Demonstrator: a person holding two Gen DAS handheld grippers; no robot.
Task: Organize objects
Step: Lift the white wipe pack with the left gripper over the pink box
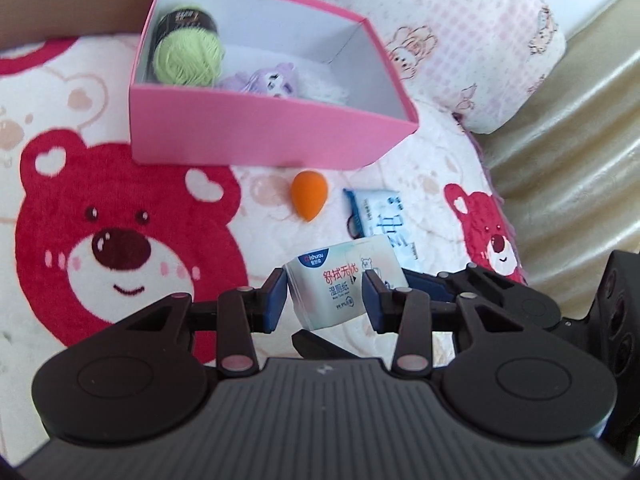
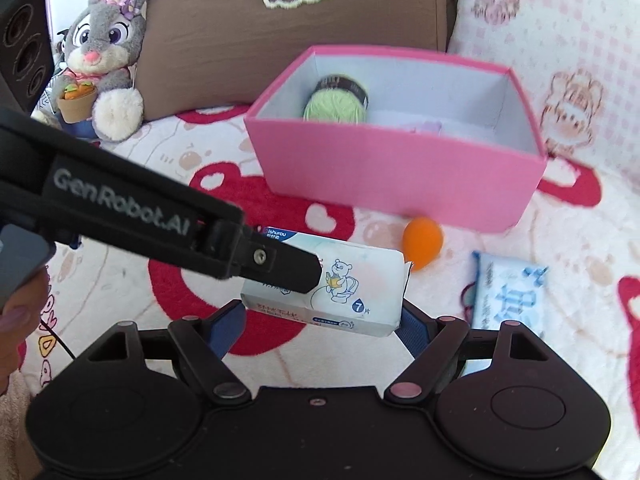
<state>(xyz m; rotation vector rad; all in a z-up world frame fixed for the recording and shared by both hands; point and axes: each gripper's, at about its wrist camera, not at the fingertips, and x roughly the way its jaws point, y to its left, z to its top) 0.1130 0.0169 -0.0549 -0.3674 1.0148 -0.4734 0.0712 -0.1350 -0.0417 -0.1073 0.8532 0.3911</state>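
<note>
A white wet-wipe pack [image 1: 340, 280] with a bear drawing is held in the air above the bear blanket by both grippers. My left gripper [image 1: 325, 300] is shut on its short sides, blue pads pressing in. My right gripper [image 2: 322, 326] is shut on the same pack [image 2: 360, 288] across its long ends. One left finger [image 2: 288, 268] lies over the pack's top. Behind stands an open pink box [image 1: 272, 140] holding a green yarn ball [image 1: 188, 56] and a small purple plush [image 1: 268, 80]. An orange sponge [image 1: 309, 194] and a blue-white tissue pack [image 1: 384, 220] lie before it.
The soft blanket [image 1: 120, 220] carries red bear prints. A grey bunny plush [image 2: 100, 52] leans on a brown cushion [image 2: 280, 20] at the back left. A pink-checked pillow [image 1: 460, 40] sits right of the box. A person's hand [image 2: 16, 312] grips the left tool.
</note>
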